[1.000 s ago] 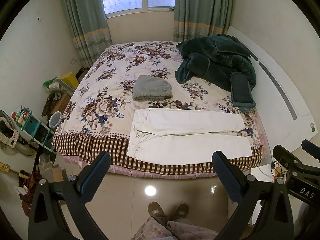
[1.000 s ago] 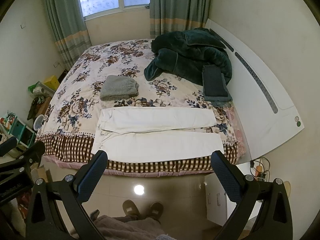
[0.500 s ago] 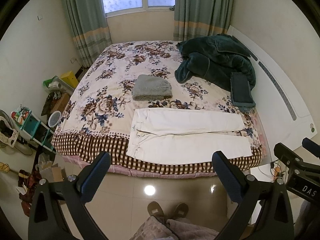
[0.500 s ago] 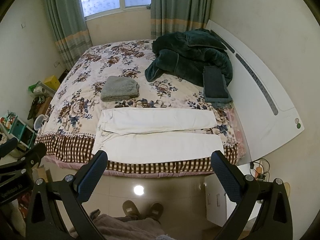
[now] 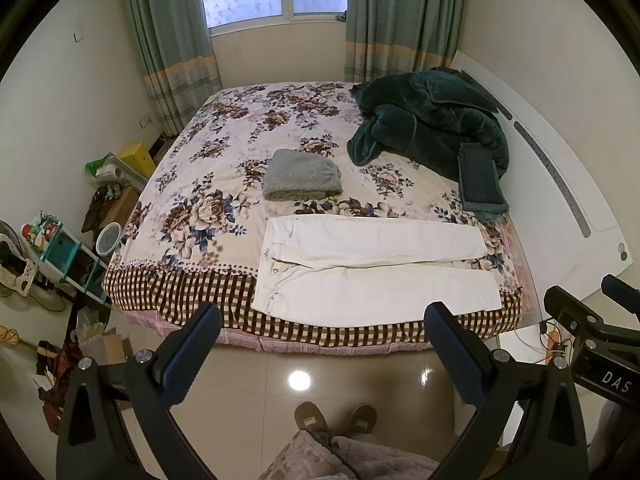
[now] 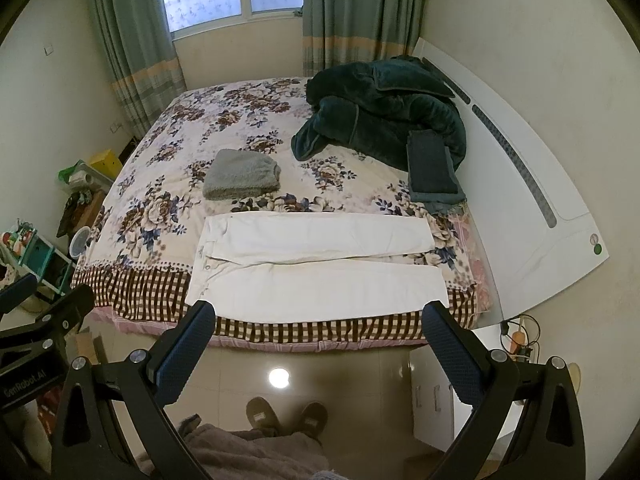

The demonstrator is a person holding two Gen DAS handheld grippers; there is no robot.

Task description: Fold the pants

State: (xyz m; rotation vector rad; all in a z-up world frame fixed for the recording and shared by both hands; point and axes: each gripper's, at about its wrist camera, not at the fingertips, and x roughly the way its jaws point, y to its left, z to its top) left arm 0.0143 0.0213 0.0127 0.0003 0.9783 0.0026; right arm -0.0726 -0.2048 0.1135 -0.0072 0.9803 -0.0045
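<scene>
White pants (image 5: 372,268) lie flat on the near edge of the flowered bed (image 5: 208,216), waist to the left, both legs stretched to the right; they also show in the right wrist view (image 6: 316,264). My left gripper (image 5: 322,320) is open and empty, held above the floor short of the bed. My right gripper (image 6: 318,318) is open and empty, also short of the bed edge. The right gripper's body shows at the right edge of the left wrist view (image 5: 592,332).
A folded grey towel (image 5: 302,175) lies behind the pants. A dark green blanket (image 5: 432,120) and a folded dark cloth (image 5: 480,180) lie at the bed's right, by the white headboard (image 5: 560,184). Clutter and shelves (image 5: 60,248) stand left. My slippered feet (image 5: 334,416) stand on the tiled floor.
Both views have shifted very slightly; the bed sits a touch nearer. The pants have not moved and both grippers stay open.
</scene>
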